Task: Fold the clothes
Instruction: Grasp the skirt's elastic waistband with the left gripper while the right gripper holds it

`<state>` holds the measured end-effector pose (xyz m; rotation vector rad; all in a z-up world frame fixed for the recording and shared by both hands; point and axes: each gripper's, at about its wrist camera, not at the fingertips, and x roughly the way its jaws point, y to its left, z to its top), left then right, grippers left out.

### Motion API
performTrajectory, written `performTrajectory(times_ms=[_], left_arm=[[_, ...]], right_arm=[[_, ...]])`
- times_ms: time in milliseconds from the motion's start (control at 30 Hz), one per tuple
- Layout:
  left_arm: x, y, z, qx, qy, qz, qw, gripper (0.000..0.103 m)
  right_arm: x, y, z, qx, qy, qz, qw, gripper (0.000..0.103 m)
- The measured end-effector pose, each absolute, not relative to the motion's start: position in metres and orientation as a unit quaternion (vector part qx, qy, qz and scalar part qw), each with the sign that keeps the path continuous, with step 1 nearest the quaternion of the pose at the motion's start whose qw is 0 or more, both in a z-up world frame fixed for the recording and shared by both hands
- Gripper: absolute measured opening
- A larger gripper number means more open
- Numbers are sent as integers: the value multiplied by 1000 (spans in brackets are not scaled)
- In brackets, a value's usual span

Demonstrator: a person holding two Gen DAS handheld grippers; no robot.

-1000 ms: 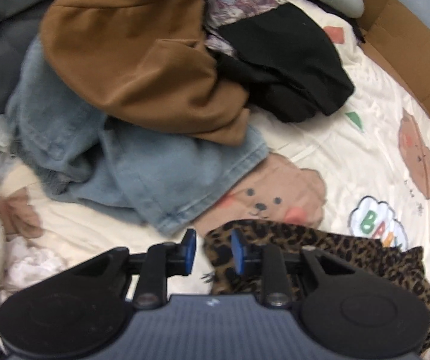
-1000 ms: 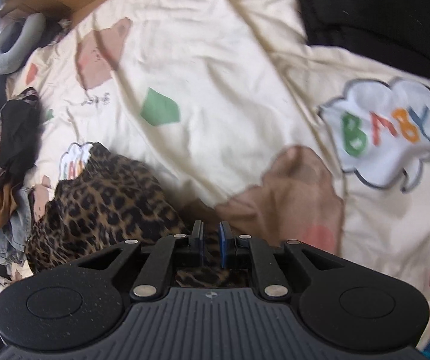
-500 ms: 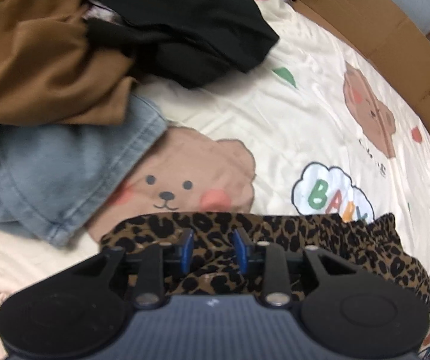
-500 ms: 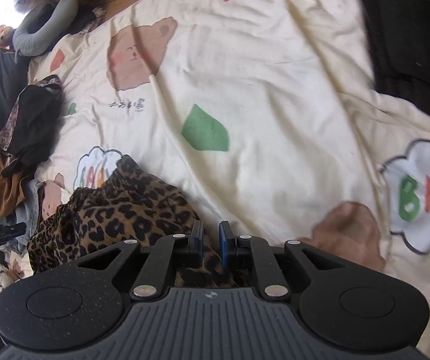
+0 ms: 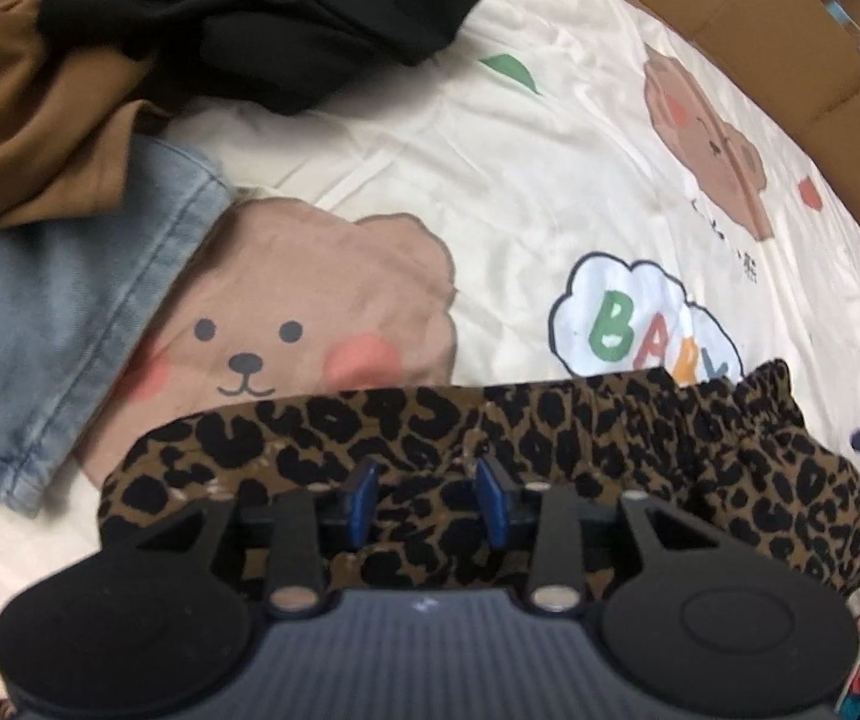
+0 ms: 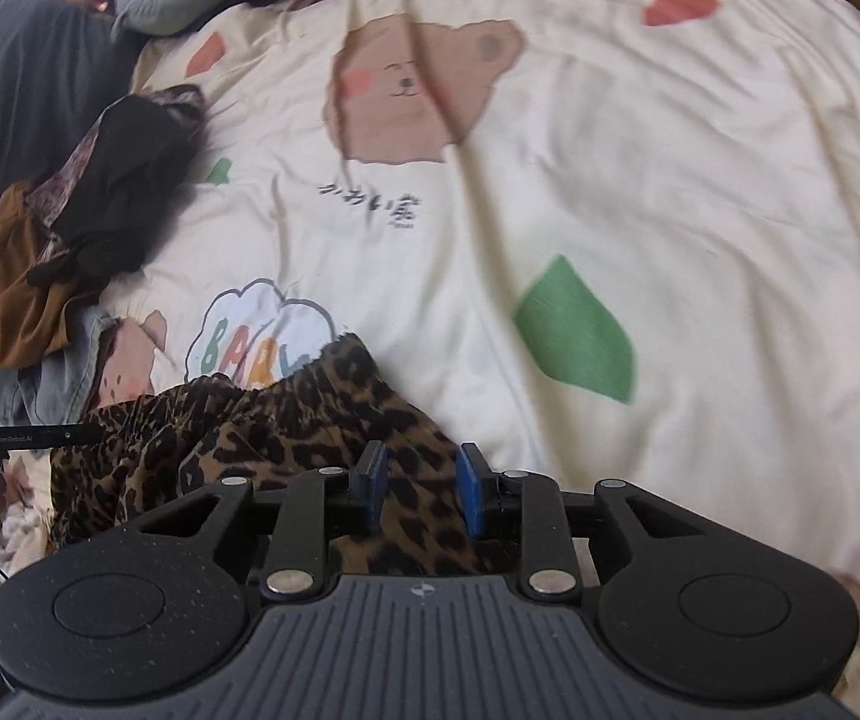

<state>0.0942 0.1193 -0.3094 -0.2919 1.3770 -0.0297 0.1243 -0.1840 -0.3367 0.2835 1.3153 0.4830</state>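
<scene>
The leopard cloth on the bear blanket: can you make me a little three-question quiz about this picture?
1. True or false: the leopard-print cloth lies spread between both sets of tongs.
2. What word is in the white cloud on the blanket?
3. The jeans lie under which garment? A) brown garment B) leopard-print cloth C) green sock

Key: 1 true, with left tongs and right tongs opening, cloth between them. 2 BABY. 3 A.

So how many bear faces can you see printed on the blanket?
2: one bear face beside the jeans, one near the cardboard edge. Clothes may hide more.
</scene>
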Motion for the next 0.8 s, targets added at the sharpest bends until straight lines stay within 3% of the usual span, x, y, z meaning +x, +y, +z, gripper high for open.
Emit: performTrajectory(times_ms=[167, 233, 267, 800], left_arm=[[94, 115, -319, -130, 640, -20, 757, 39], [93, 112, -322, -124, 643, -22, 755, 40], [93, 112, -323, -121, 645, -24, 754, 42], [79, 89, -351, -42, 671, -60, 738, 54]], right_arm=[[132, -158, -349, 92, 603, 245, 754, 28], [134, -149, -354, 73, 603, 252, 753, 43], [134, -144, -356, 63, 603, 258, 752, 44], [133, -102, -383, -53, 598, 305, 740, 49]])
